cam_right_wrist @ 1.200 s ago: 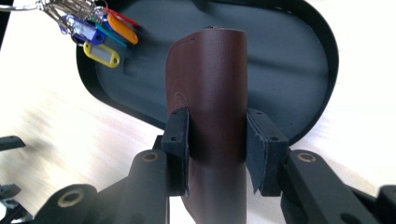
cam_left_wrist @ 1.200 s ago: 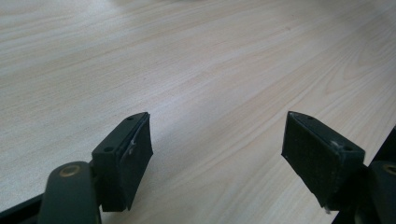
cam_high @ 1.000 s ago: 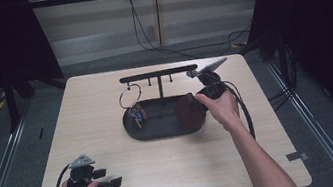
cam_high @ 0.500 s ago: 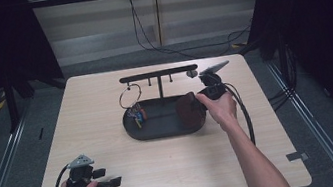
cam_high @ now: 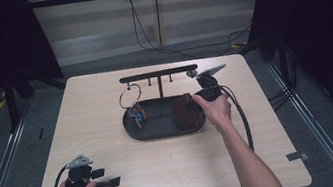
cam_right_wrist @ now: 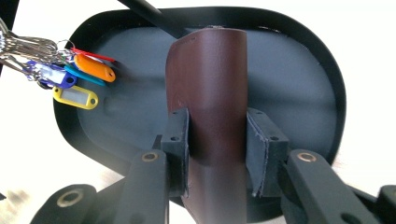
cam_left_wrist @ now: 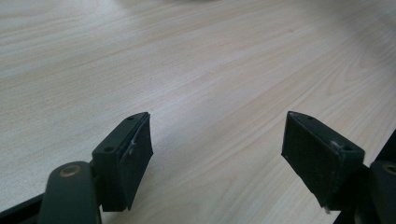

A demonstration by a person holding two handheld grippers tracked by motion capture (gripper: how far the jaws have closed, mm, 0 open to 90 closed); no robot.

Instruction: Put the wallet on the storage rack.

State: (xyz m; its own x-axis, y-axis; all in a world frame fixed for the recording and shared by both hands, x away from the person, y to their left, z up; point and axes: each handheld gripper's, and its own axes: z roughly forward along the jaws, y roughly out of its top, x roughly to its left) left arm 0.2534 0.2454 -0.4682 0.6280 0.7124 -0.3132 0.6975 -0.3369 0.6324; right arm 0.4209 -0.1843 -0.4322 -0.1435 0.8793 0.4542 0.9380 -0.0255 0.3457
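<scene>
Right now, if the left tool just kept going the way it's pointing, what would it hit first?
Probably just bare table. The left tool is open, angled down at the wood ahead; nothing lies in its path as far as its view shows.

A pale wooden table [cam_high: 109, 128] carries a black oval tray [cam_high: 160, 130].

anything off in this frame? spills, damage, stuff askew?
Nothing spilled or visibly damaged. The brown wallet is clamped between the right gripper jaws over the black tray, so it isn't lying flat. The key bunch hangs from the rack into the tray, looking deliberate. The left gripper is open over bare table.
</scene>
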